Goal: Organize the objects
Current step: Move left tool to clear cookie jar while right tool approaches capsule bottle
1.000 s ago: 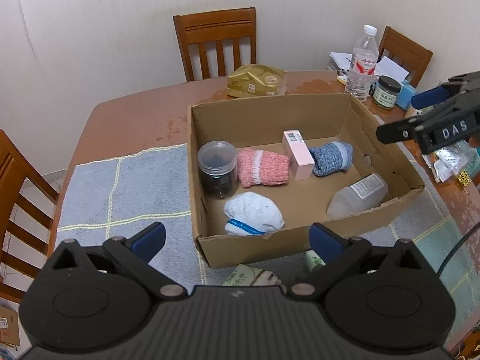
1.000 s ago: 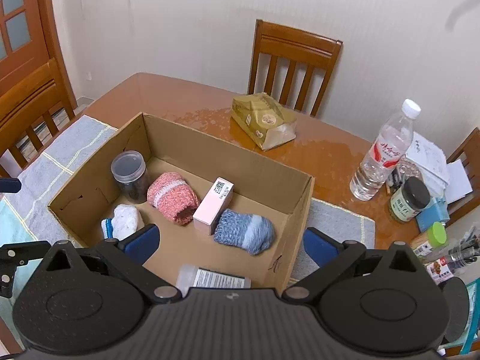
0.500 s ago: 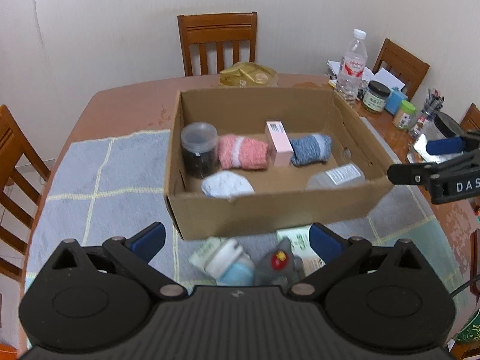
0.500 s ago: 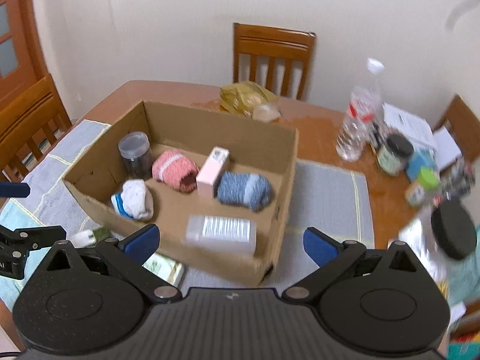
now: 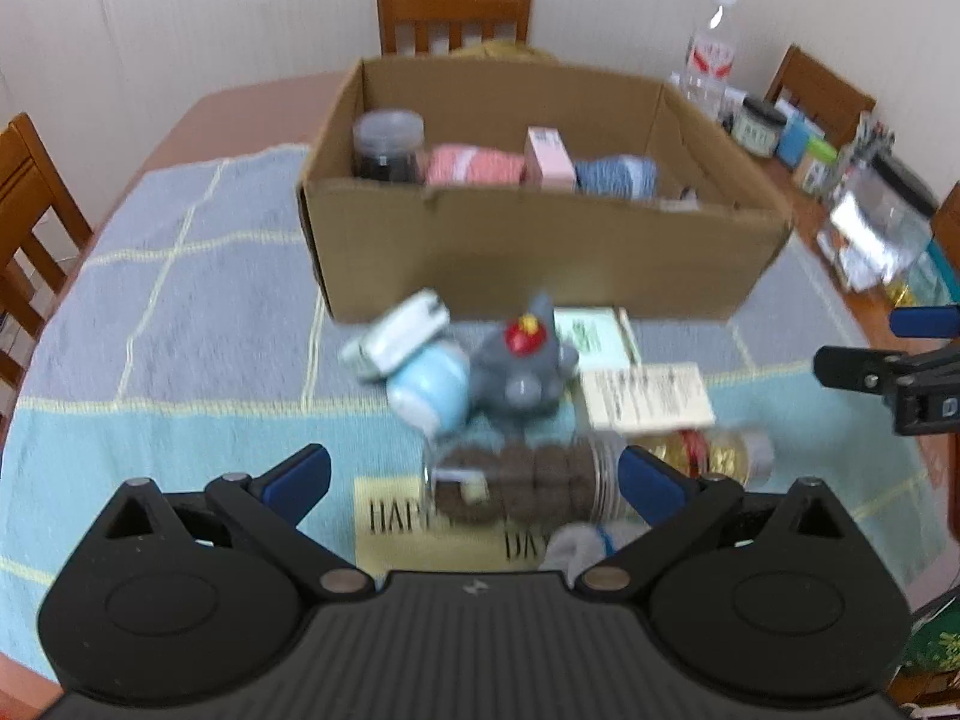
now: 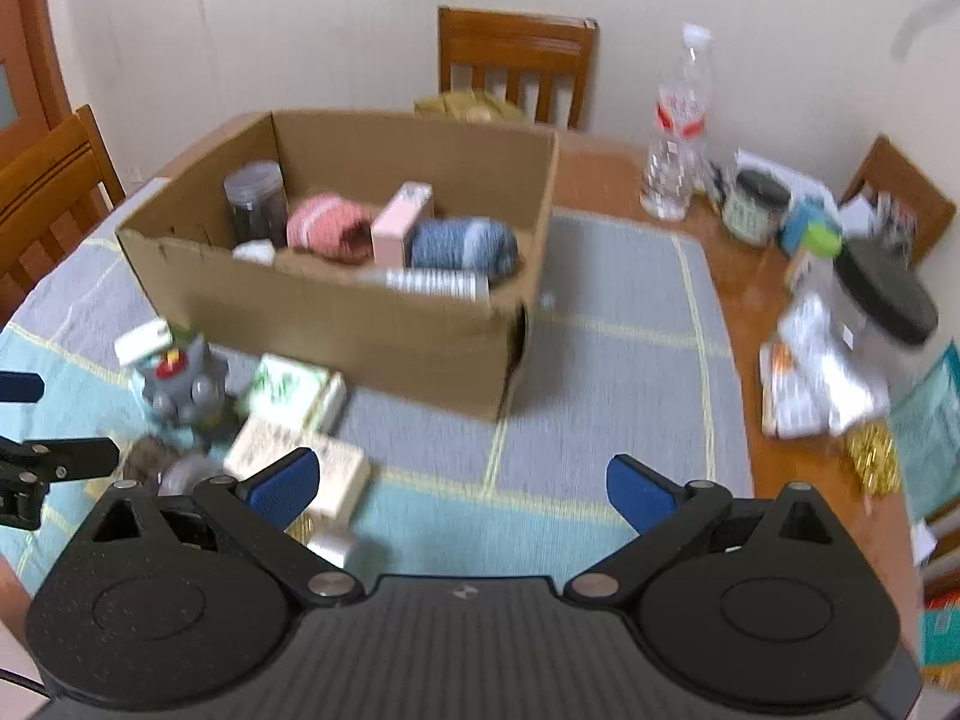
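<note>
Left wrist view: left gripper [image 5: 474, 474] jaws wide, empty, over cookie jar [image 5: 528, 483] lying on table, near side of box [image 5: 540, 252]. Right gripper [image 6: 462, 483] jaws wide, empty too. Grip jar mid-body, square across; it's round & may roll.

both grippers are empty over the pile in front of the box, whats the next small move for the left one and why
Probably lower the open left gripper onto the clear jar of dark round biscuits lying on its side between its fingers; it is outside the cardboard box.
</note>
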`<state>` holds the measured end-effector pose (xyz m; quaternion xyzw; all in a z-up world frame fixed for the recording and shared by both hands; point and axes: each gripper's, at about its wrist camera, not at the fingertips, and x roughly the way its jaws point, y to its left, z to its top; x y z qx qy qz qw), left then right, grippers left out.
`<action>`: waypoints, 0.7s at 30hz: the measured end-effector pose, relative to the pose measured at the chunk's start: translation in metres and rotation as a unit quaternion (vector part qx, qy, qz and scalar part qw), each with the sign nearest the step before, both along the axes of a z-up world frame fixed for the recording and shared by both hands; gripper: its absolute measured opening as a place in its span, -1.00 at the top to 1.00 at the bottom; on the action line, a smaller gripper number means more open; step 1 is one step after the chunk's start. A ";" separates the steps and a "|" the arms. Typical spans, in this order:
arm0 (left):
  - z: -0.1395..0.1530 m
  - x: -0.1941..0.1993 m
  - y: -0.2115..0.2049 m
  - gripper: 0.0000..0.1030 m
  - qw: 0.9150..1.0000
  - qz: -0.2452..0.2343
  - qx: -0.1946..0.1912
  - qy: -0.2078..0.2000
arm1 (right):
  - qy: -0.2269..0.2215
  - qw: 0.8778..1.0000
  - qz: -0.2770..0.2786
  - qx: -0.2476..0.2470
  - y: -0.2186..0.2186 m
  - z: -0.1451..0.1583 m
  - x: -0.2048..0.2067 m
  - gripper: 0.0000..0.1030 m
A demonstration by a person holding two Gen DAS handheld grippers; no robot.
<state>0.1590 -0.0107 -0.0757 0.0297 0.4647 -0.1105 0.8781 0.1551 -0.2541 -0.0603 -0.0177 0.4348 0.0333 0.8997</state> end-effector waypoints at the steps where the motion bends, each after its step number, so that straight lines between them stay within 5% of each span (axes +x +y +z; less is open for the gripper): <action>1: -0.004 -0.001 -0.002 -0.97 1.000 -0.002 0.002 0.003 | 0.005 1.000 -0.004 0.005 -0.003 -0.003 -0.004 -1.00; 13: -0.026 0.011 -0.023 -0.98 0.998 -0.063 0.019 0.008 | 0.017 0.999 -0.047 0.019 -0.013 -0.008 -0.038 -1.00; 21: -0.029 0.022 -0.005 -0.99 0.999 -0.048 0.004 0.007 | 0.032 0.997 -0.064 0.012 0.002 -0.014 -0.038 -1.00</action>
